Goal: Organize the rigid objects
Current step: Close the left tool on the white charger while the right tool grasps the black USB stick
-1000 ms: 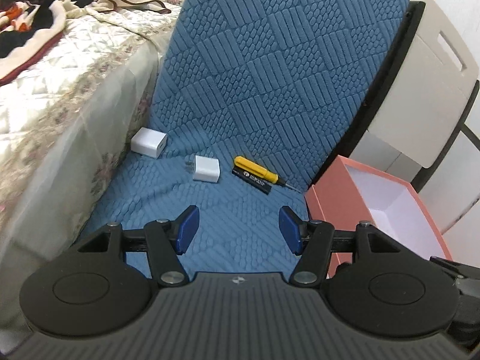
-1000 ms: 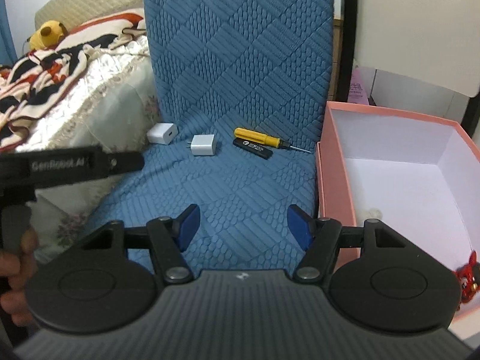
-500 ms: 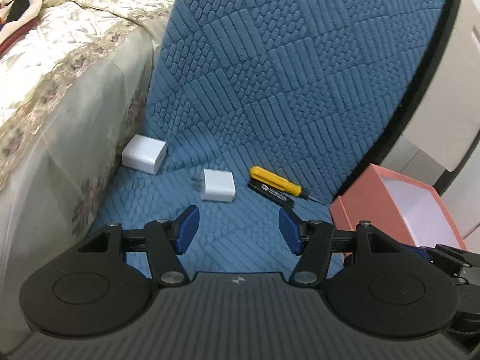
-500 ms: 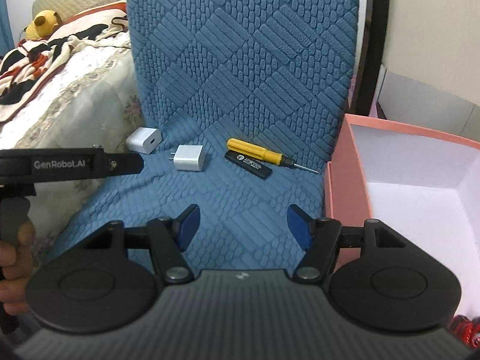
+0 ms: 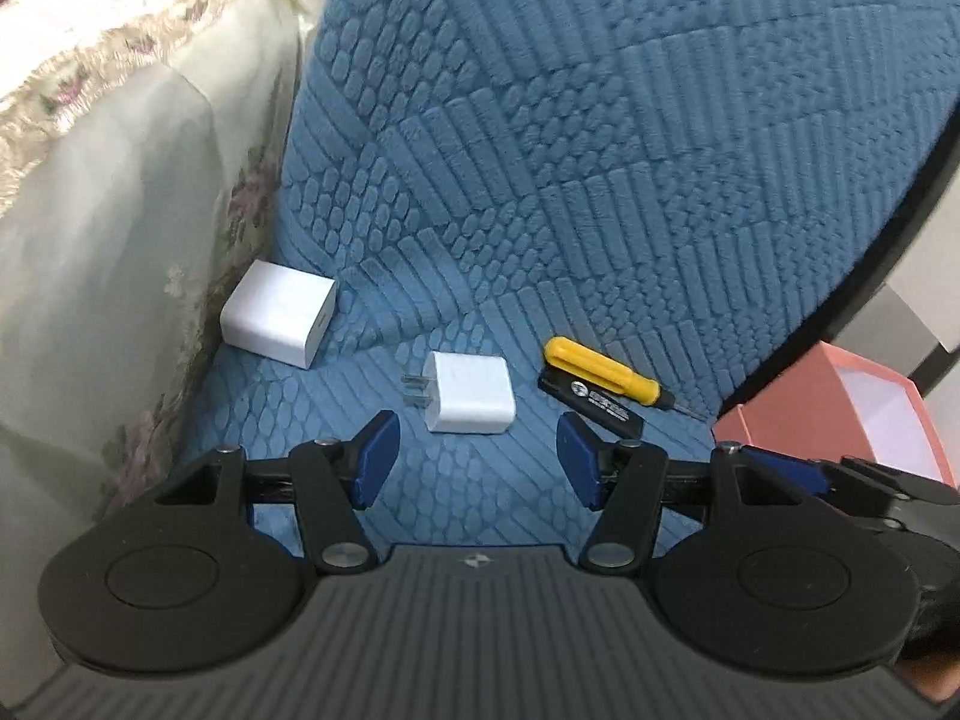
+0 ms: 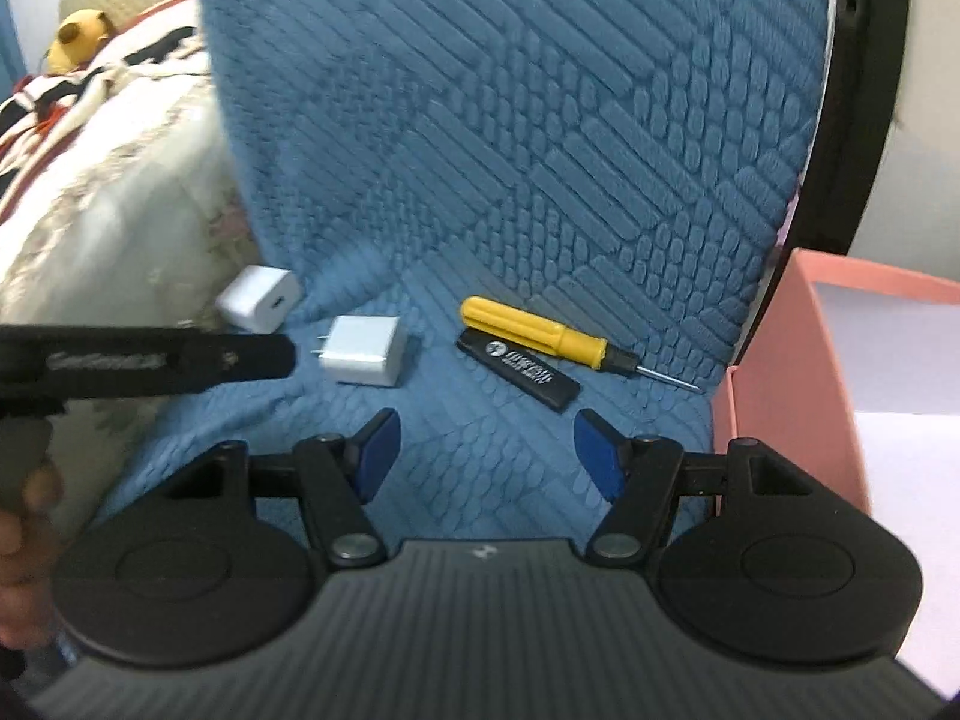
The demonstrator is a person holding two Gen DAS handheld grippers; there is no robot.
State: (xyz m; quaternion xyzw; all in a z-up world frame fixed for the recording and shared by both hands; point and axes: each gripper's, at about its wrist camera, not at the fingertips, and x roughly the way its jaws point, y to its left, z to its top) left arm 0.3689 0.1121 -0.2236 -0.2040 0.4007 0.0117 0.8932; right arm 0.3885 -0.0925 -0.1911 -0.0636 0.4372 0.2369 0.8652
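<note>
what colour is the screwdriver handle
Yellow; the screwdriver shows best in the right wrist view.

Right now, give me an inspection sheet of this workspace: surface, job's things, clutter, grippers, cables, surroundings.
Surface: blue quilted chair cover, seat and backrest.
Job's things: two white chargers on the seat, one at the left edge, one with prongs showing; yellow screwdriver lying against a black stick; pink box open beside the seat, white inside.
Clutter: nothing seen on the seat beyond these.
Grippers: left gripper open, nothing between the pads, above the seat near the pronged charger; right gripper open, empty, near the black stick.
Cables: nothing seen.
Surroundings: bed with floral cover at left; yellow plush toy on it.
</note>
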